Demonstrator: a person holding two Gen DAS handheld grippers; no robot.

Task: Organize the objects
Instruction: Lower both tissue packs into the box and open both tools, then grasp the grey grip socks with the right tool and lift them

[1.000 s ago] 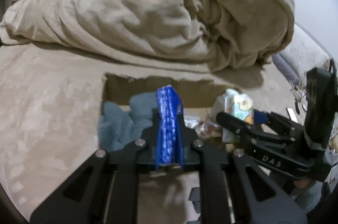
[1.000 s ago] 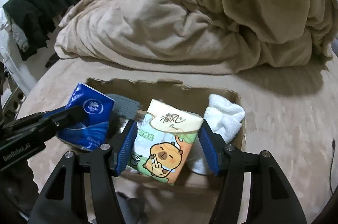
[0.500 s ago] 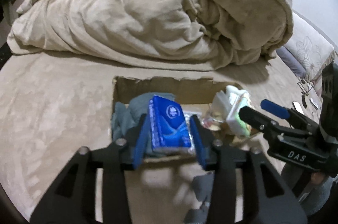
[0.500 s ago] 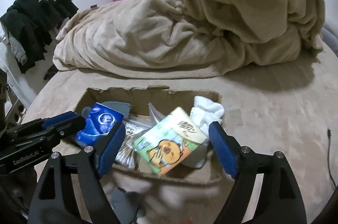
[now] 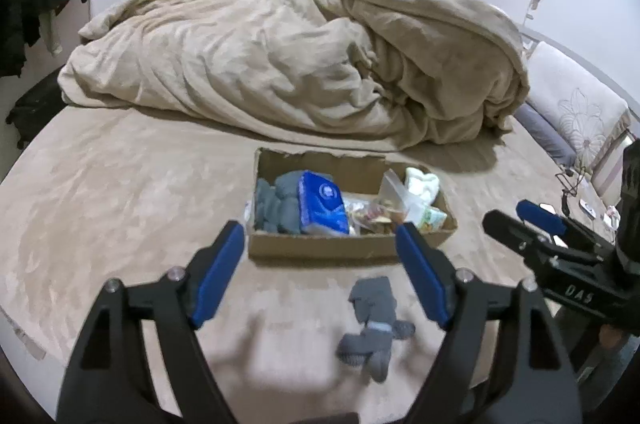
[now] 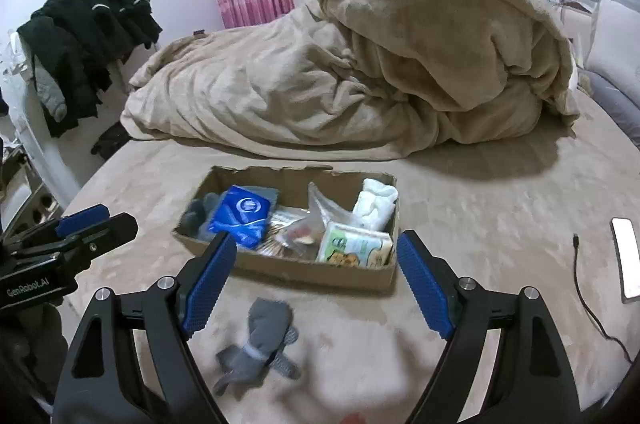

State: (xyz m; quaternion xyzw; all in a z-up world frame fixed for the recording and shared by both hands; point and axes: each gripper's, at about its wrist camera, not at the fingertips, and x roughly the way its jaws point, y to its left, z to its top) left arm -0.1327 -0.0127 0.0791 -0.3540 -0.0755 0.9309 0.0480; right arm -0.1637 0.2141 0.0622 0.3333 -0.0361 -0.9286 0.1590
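Note:
A shallow cardboard box [image 5: 340, 249] [image 6: 312, 270] sits on the bed. In it lie a blue tissue pack [image 5: 322, 202] [image 6: 242, 214], grey cloth [image 5: 276, 204], a clear snack bag [image 6: 306, 224], a cartoon-printed tissue pack [image 6: 356, 246] and a white rolled cloth [image 6: 376, 202]. A grey sock [image 5: 374, 324] [image 6: 262, 336] lies on the bed in front of the box. My left gripper [image 5: 320, 272] is open and empty, drawn back from the box. My right gripper [image 6: 312, 280] is open and empty, also back from the box.
A big rumpled tan blanket [image 5: 300, 64] [image 6: 380, 64] fills the bed behind the box. A phone [image 6: 626, 260] and a black cable [image 6: 588, 288] lie at the right. Dark clothes [image 6: 88, 36] hang at the left. Pillows [image 5: 568, 112] lie at the right edge.
Both grippers let go of their tissue packs into the box, opened wide and pulled back and up. The grey sock in front of the box has come into view.

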